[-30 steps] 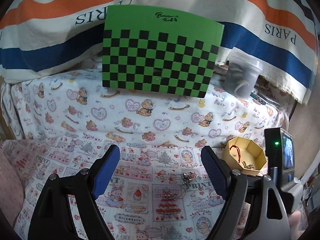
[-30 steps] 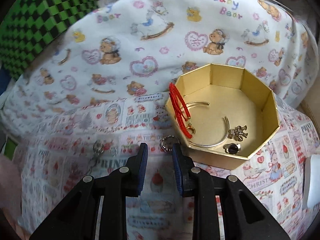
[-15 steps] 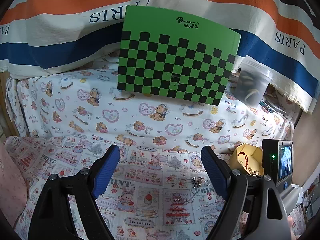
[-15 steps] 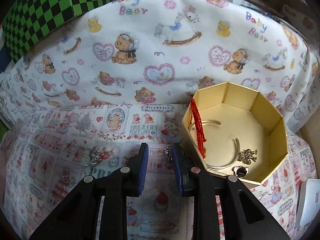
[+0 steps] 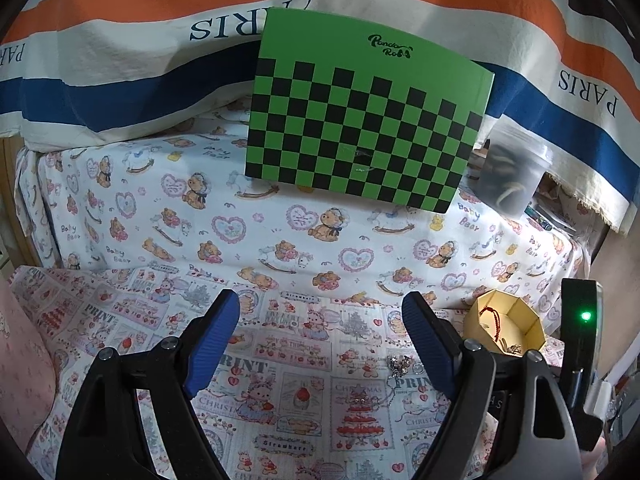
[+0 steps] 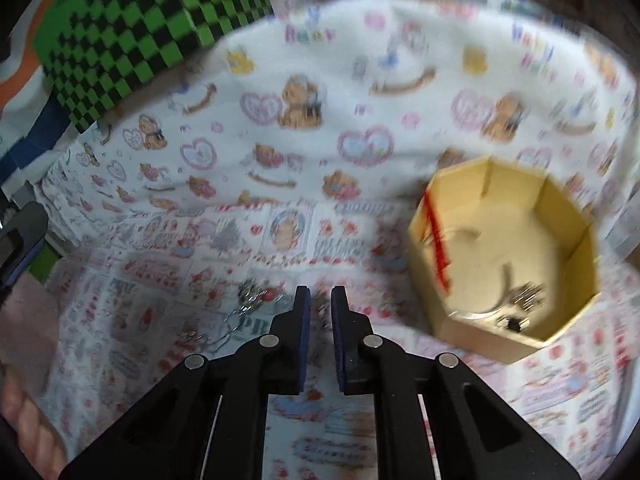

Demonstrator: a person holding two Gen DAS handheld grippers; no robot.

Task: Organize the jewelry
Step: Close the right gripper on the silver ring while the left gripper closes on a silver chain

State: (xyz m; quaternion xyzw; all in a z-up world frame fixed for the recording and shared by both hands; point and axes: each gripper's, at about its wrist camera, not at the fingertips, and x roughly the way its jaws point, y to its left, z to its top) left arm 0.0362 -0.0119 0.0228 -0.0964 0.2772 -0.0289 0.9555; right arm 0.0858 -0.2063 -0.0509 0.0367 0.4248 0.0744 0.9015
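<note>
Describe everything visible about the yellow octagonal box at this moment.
The yellow octagonal box is a lidless, cardboard-looking tray with low upright walls and a matte cream-yellow inside. It sits flat on the printed cloth, right of the right gripper, untouched by either gripper. A red cord bracelet hangs over its left wall. Inside lie a thin silver bangle and small silver pieces, blurred by motion.

Left wrist view high, facing checkerboard (image 5: 366,120), right wrist view nearer, both share octagonal box (image 6: 576,220)
</note>
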